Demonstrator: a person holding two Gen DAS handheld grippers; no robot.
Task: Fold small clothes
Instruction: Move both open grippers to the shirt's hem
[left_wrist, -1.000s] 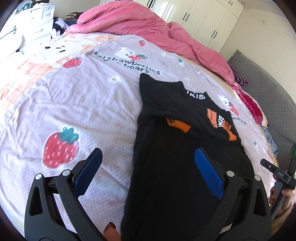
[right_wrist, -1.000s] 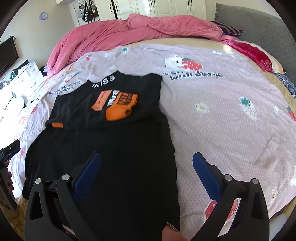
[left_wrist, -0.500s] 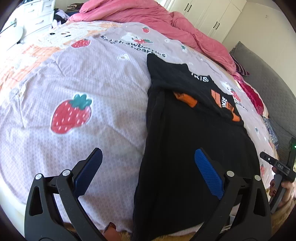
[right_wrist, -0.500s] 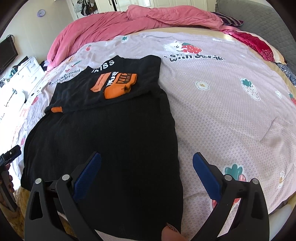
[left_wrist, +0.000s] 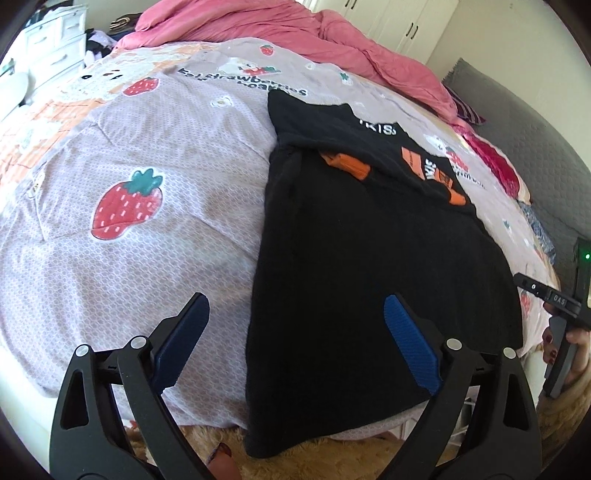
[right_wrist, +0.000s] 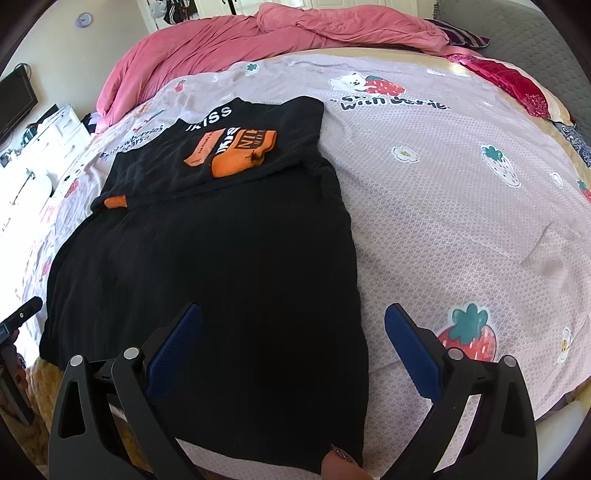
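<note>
Black garment (left_wrist: 369, 258) spread flat on the bed (left_wrist: 129, 258), lengthwise toward the pink duvet (left_wrist: 332, 40); near hem draped just over the bed's near edge. Far portion already turned back over the body, showing orange patches (right_wrist: 240, 151) and white lettering. One fold in place, by the look of it; rest not yet done.

Left gripper (left_wrist: 295, 343) hovering above the near left corner of the garment, fingers (left_wrist: 410, 343) spread wide, nothing between them. Right gripper (right_wrist: 293, 347) above the near right corner, fingers (right_wrist: 177, 347) likewise spread and empty. No contact with cloth visible in either wrist view. Right gripper's body also visible at the edge of the left view, held in a hand (left_wrist: 569, 347).

Likely next step: pinch both near corners, carry the hem up toward the folded part.

Risks from here:
- Hem hanging over the bed edge: a shallow pinch could catch one layer only, letting the under layer sag and the fold go crooked.
- Fingers closing too deep: could gather the strawberry-print sheet (right_wrist: 461, 221) with the garment and drag it along.
- Uneven lift between the two sides: skewed crease, side edges not aligned.
- Pull on the near hem: could slide the whole garment and disturb the fold already lying at the far end.
- Soft knit, dark on dark: layer edges hard to tell apart in both views.
</note>
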